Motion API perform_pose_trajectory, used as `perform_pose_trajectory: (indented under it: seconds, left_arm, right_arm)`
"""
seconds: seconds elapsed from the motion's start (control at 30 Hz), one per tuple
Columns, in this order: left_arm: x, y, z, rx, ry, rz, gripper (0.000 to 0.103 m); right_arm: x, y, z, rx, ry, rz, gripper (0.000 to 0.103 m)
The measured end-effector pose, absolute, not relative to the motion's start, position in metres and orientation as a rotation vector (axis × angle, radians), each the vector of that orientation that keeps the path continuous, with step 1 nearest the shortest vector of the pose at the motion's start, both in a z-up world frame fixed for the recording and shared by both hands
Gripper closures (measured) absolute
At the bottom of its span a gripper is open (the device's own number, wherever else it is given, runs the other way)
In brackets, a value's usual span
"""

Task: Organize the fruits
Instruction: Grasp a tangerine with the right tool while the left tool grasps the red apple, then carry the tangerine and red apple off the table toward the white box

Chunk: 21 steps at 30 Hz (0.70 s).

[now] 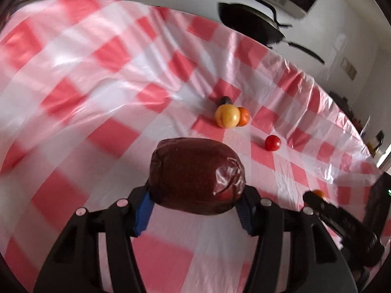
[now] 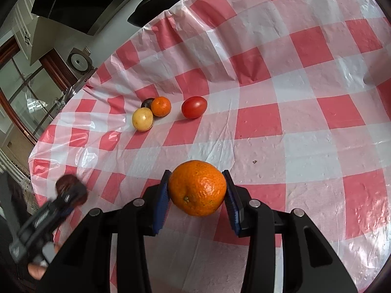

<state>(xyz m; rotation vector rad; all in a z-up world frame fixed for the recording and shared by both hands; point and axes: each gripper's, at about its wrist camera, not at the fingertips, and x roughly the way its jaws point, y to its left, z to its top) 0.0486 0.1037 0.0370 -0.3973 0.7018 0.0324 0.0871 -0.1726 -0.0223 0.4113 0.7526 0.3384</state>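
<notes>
Left claw [image 1: 195,199] grips a dark red, plastic-wrapped oval fruit [image 1: 195,175] above the desk's red-and-white checked plastic cloth [image 2: 293,97]. Right claw [image 2: 198,193] clamps a round orange mandarin [image 2: 198,188]. Yellow round fruit [image 2: 142,119], small orange fruit [image 2: 160,106] and red tomato [image 2: 194,107] lie on the cloth.

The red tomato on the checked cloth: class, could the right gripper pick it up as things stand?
Probably not yet. The path over the cloth to the red tomato looks free, but the right gripper is already shut on an orange, so it must release that first.
</notes>
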Motion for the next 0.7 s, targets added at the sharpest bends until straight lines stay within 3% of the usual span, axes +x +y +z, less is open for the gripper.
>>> perform_pose_trajectory:
  seconds: [0.7]
  left_arm:
    - [0.028, 0.106, 0.024, -0.461, 0.733, -0.019, 0.045]
  right_arm:
    - [0.074, -0.169, -0.021, 0.429, 0.754, 0.367, 0.062]
